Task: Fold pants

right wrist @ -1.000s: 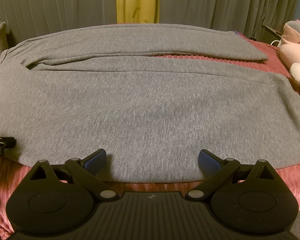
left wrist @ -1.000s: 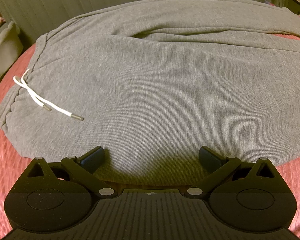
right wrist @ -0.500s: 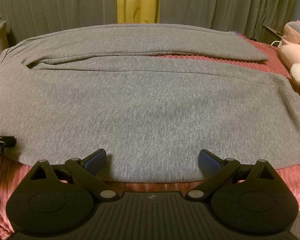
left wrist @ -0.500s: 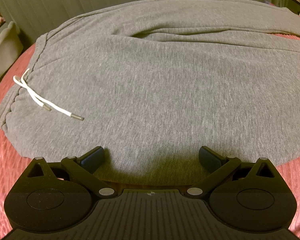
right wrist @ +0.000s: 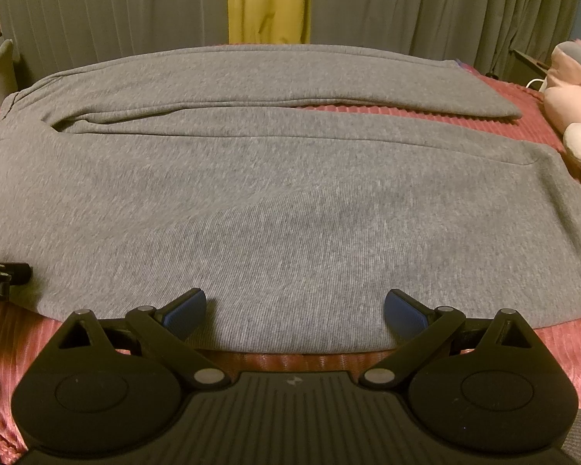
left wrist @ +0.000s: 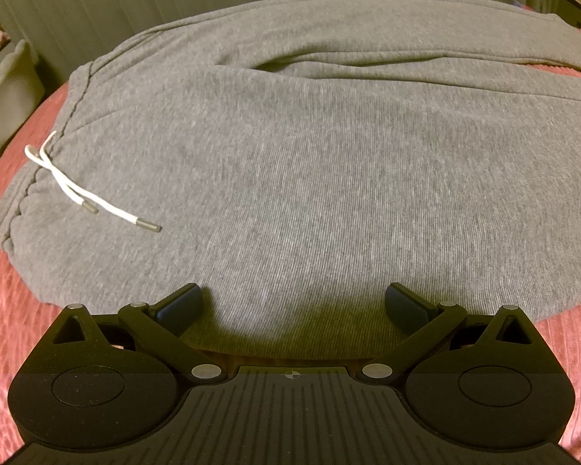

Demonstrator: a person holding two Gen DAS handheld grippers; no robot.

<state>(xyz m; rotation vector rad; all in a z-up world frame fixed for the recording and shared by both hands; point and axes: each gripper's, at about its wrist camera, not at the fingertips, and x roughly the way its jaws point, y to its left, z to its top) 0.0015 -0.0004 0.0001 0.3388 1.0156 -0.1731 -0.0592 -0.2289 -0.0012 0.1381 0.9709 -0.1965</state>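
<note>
I see no change from the earlier frames: my left gripper [left wrist: 292,304] and right gripper [right wrist: 295,308] both stay spread wide, holding nothing, at the near edge of the bed [right wrist: 554,352]. The gray pants [right wrist: 290,193] lie flat across it, drawstring [left wrist: 77,190] toward the left edge. The near leg's hem is cut off at right.

Pants [left wrist: 329,162] right leg ends: cut off by left view's edge, beyond drawstring [left wrist: 77,190].
Stuffed toy [right wrist: 569,97]: cropped right of pants [right wrist: 275,193].
Left gripper [right wrist: 4,275]: mostly cropped, left of pants.
</note>
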